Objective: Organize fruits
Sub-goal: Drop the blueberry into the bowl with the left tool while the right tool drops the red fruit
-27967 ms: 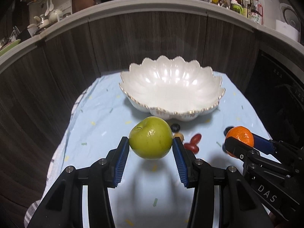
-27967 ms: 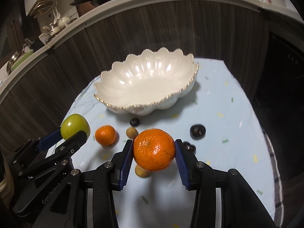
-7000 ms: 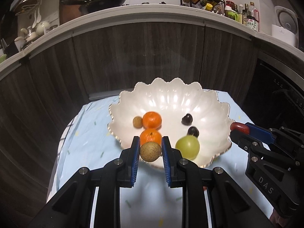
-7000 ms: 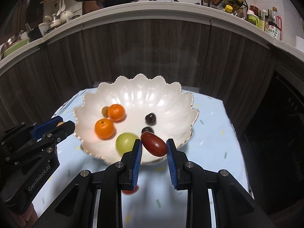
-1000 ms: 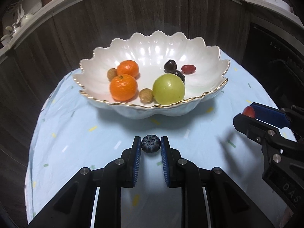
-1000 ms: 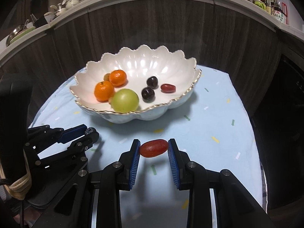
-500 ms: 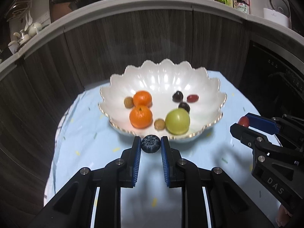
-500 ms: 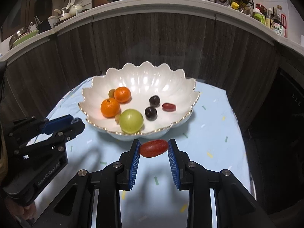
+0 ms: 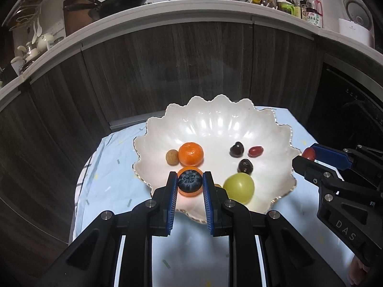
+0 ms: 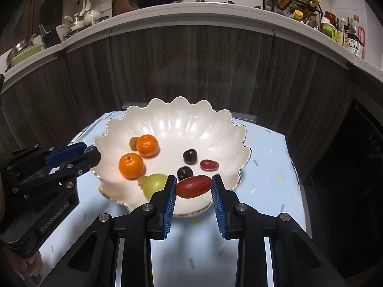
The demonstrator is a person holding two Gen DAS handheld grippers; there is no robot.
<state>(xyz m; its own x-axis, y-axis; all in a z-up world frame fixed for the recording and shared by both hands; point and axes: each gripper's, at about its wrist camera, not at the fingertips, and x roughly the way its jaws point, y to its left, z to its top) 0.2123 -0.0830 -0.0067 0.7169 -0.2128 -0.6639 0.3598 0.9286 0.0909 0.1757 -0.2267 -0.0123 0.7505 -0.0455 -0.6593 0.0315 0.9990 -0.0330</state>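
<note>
Left gripper (image 9: 189,183): I had it clamped on a blueberry (image 9: 189,180), pads on both sides, fruit at the fingertips, above the near rim of the bowl (image 9: 282,141).
Right gripper (image 10: 193,186): I had it closed on a red grape tomato (image 10: 193,186), held lengthwise between the pads, over the near edge of the bowl.
Blueberry handling: light, soft, thin-skinned; I judged it would bruise or burst if squeezed harder. Round, so it could roll out of the pads; a hold across the widest part looked right.
Grape tomato handling: light, smooth, glossy skin, likely slippery. Pads sat on its two ends, a narrow contact, so I judged it could pivot or pop out. A hold across the short waist would be steadier.
Bowl: white scalloped ceramic with gold rim, on a light blue cloth (image 10: 268,167); fragile, I wanted no knocks on the rim.
Already in bowl: two mandarins (image 10: 131,165), green apple (image 9: 239,186), two dark cherries (image 10: 190,156), one red grape tomato (image 10: 209,164), small brown longan-like fruits (image 9: 172,157).
Release judgement: both fruits low mass, better dropped from low into a bare patch of the bowl so they would not bounce or roll.
Progress judgement: nearly done, no loose fruit visible on the cloth.
</note>
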